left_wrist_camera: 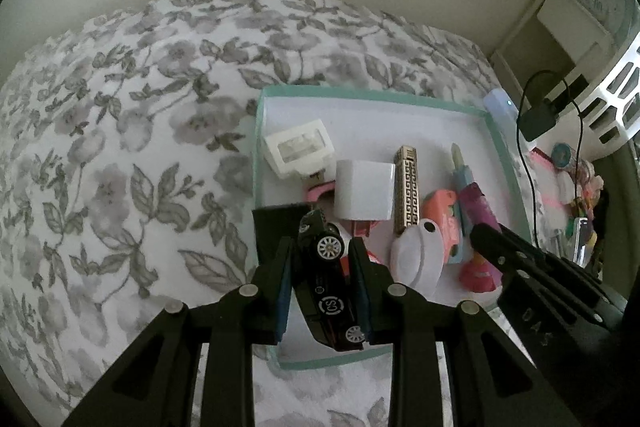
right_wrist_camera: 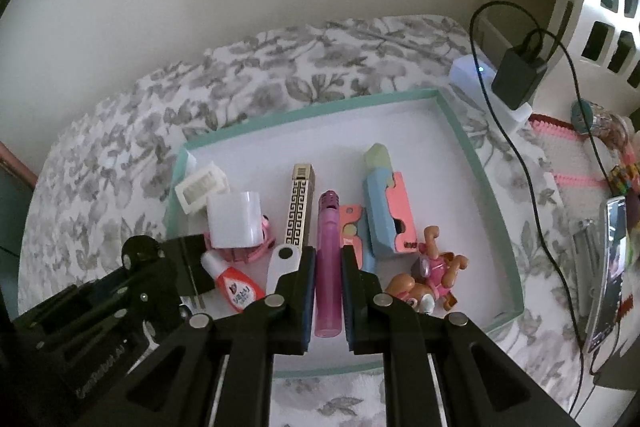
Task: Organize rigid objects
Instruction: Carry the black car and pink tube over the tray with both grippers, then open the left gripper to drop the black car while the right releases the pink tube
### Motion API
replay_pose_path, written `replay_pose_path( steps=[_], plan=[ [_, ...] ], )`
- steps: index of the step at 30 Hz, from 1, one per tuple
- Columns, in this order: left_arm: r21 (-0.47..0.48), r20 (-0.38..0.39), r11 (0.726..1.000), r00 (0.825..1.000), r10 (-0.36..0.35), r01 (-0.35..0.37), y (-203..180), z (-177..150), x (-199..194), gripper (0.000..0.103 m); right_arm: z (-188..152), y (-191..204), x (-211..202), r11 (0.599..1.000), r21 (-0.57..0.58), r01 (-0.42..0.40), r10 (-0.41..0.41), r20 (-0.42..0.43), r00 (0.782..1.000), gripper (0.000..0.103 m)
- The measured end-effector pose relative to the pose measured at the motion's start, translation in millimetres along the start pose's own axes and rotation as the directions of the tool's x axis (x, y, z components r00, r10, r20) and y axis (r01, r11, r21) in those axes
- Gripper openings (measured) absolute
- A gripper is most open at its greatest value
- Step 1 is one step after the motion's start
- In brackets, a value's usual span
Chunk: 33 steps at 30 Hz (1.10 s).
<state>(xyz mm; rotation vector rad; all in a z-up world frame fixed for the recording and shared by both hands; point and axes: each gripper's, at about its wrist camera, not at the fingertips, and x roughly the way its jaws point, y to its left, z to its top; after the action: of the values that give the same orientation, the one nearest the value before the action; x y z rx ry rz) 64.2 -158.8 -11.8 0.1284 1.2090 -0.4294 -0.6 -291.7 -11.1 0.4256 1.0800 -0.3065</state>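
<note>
Left gripper (left_wrist_camera: pixel 322 263) clamps black toy car (left_wrist_camera: pixel 326 283); right gripper (right_wrist_camera: pixel 327 267) clamps pink tube (right_wrist_camera: pixel 329 267) over tray (right_wrist_camera: pixel 472 163).

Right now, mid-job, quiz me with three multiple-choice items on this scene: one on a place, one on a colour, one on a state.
1. Where does the white charger lie?
A. in the tray
B. on the floral cover
C. in the white basket

2. What colour is the tray's rim?
A. red
B. mint green
C. black

3. What is the left gripper doing?
A. standing open and empty
B. gripping a pink tube
C. gripping a black toy car

Answers:
1. A, it sits inside the rim beside the patterned gold bar.
2. B, the border around the white floor is mint green.
3. C, the black toy car is clamped between its pads; the pink tube is in the right gripper.
</note>
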Motion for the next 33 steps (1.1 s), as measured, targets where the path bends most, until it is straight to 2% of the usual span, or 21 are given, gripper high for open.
replay_pose_path(
  steps=[8,16,21,33],
  plan=[
    [-0.006,-0.059,0.999,0.998,-0.033,0.032,-5.1,-3.9,14.8,0.028,-3.3,2.8,10.6,1.000,-0.020,0.009,-0.010,-0.035,0.999,0.013],
    [0.008,-0.112,1.000,0.994,-0.008,0.009,-6.8,-8.4,32.2,0.028,-7.2,3.6,27.1,0.999,-0.037,0.023,-0.026,-0.085,0.996,0.013],
    [0.025,-0.102,1.000,0.995,0.003,0.000,-9.1,-8.5,34.0,0.028,-12.8,3.7,43.4,0.999,-0.040,0.015,-0.020,-0.133,0.991,0.013],
    [-0.001,-0.105,1.000,0.995,0.004,-0.004,-2.6,-13.4,32.6,0.029,-13.3,7.5,42.7,0.999,-0.049,0.022,-0.028,-0.121,0.992,0.014]
  ],
)
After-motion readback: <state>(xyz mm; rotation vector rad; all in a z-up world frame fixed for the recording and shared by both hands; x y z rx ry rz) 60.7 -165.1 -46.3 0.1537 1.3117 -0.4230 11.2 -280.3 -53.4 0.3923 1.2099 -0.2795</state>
